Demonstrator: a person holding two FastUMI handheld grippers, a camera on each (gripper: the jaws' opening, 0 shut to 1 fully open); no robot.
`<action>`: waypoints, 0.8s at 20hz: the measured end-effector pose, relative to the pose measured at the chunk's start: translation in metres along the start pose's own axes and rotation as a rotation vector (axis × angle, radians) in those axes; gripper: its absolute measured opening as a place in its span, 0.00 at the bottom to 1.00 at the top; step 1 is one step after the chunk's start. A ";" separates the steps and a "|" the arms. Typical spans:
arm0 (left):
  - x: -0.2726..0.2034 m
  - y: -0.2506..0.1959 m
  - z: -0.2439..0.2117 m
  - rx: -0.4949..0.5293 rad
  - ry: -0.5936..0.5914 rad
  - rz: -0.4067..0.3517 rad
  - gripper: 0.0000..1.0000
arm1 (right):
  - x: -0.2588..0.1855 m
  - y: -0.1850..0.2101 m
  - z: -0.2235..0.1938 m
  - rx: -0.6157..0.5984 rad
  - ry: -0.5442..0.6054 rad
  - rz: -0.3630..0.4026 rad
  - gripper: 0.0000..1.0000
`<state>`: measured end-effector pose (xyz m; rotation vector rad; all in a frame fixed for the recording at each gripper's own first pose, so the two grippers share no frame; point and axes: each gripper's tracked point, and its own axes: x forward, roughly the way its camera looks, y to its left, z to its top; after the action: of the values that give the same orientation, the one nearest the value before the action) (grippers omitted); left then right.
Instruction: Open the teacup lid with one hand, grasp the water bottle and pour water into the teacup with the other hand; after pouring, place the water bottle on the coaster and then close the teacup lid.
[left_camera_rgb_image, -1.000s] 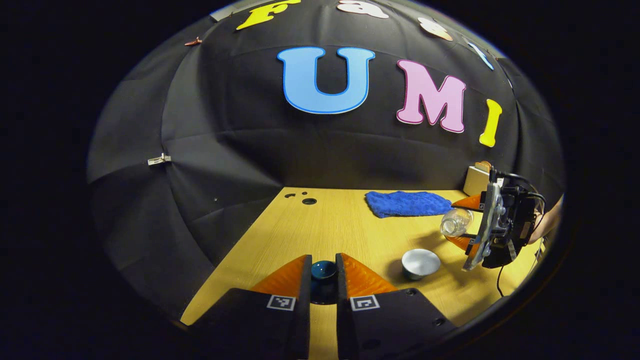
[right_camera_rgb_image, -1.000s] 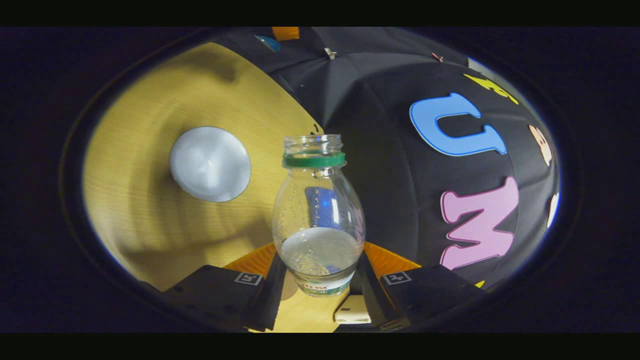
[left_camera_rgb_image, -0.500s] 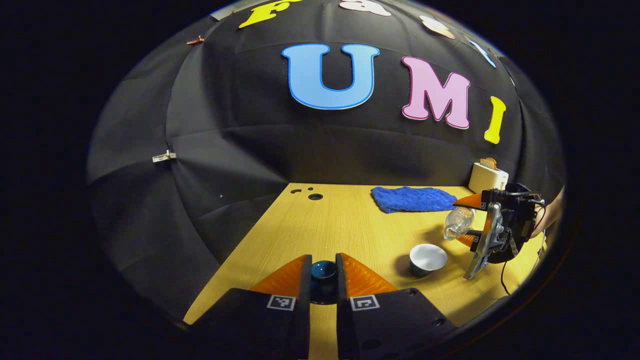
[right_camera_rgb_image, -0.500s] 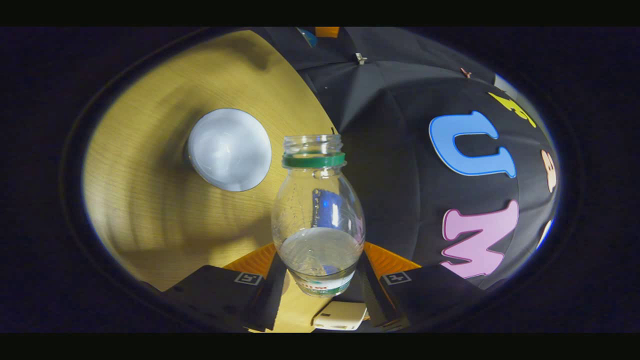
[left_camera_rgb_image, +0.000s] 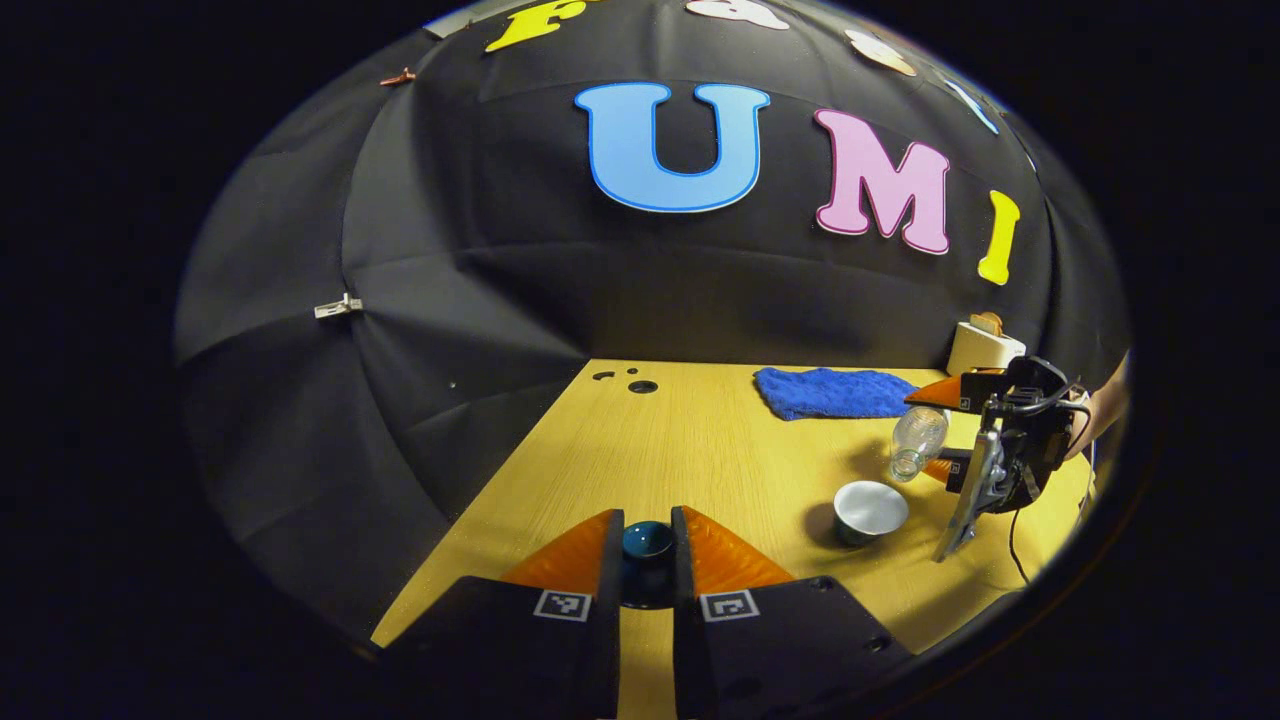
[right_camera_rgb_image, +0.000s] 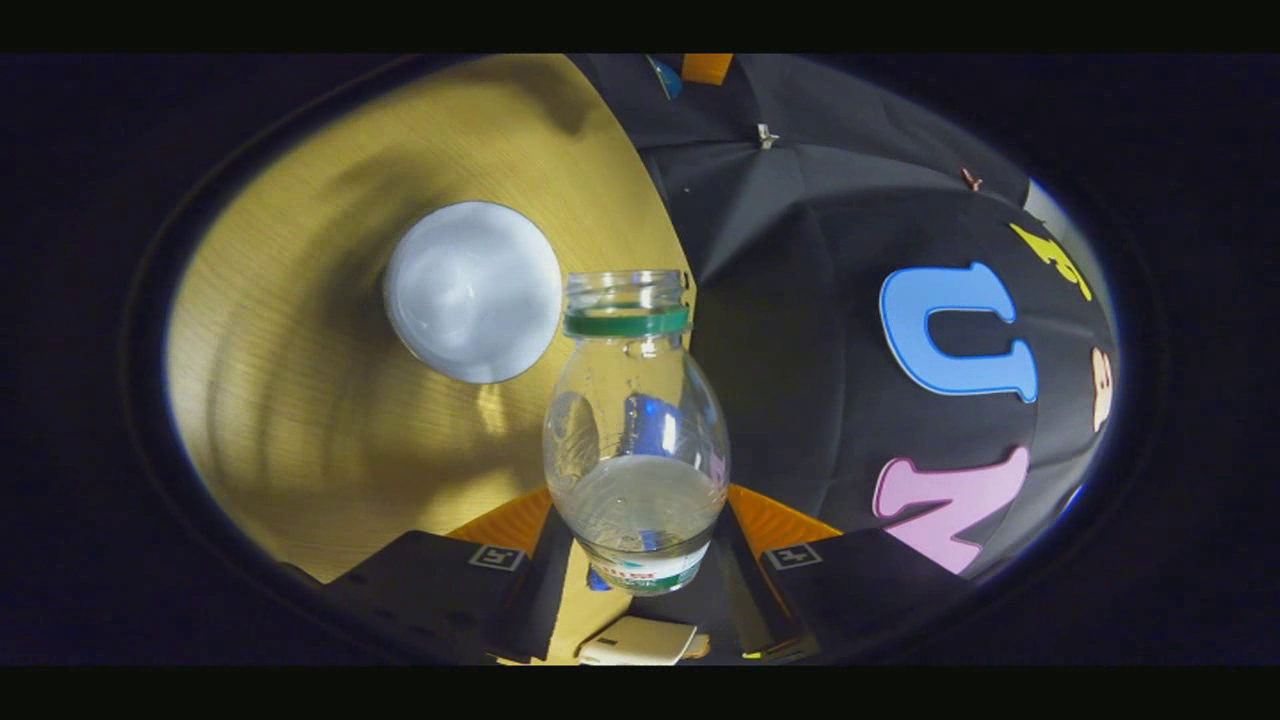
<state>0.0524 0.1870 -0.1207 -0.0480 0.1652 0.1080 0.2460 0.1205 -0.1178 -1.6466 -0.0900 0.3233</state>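
Above wooden table (left_camera_rgb_image: 700, 450): tilted water bottle (right_camera_rgb_image: 636, 440) in right tool (right_camera_rgb_image: 640, 545), mouth beside teacup (right_camera_rgb_image: 472, 291).

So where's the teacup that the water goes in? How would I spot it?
Find the yellow wooden table, then the blue cloth at its far edge. Nearer than the cloth stands the teacup, a small round bowl, dark outside and pale inside, with no lid on. The tilted water bottle, held in the right gripper, hangs close beside it, neck pointing down toward it.

Wooden table (left_camera_rgb_image: 690, 440) (light-grained) against black cloth wall (left_camera_rgb_image: 420, 300).
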 end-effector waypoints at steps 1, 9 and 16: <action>0.001 0.000 -0.001 0.003 0.000 0.000 0.25 | 0.003 -0.002 0.002 -0.013 -0.009 0.002 0.71; -0.005 -0.001 -0.004 0.018 0.005 -0.009 0.25 | 0.007 -0.005 0.003 -0.095 -0.038 0.003 0.71; -0.012 -0.005 -0.012 0.013 0.021 -0.014 0.25 | 0.013 -0.008 0.000 -0.141 -0.044 0.001 0.71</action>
<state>0.0394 0.1801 -0.1300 -0.0374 0.1863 0.0923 0.2599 0.1247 -0.1116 -1.7797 -0.1486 0.3608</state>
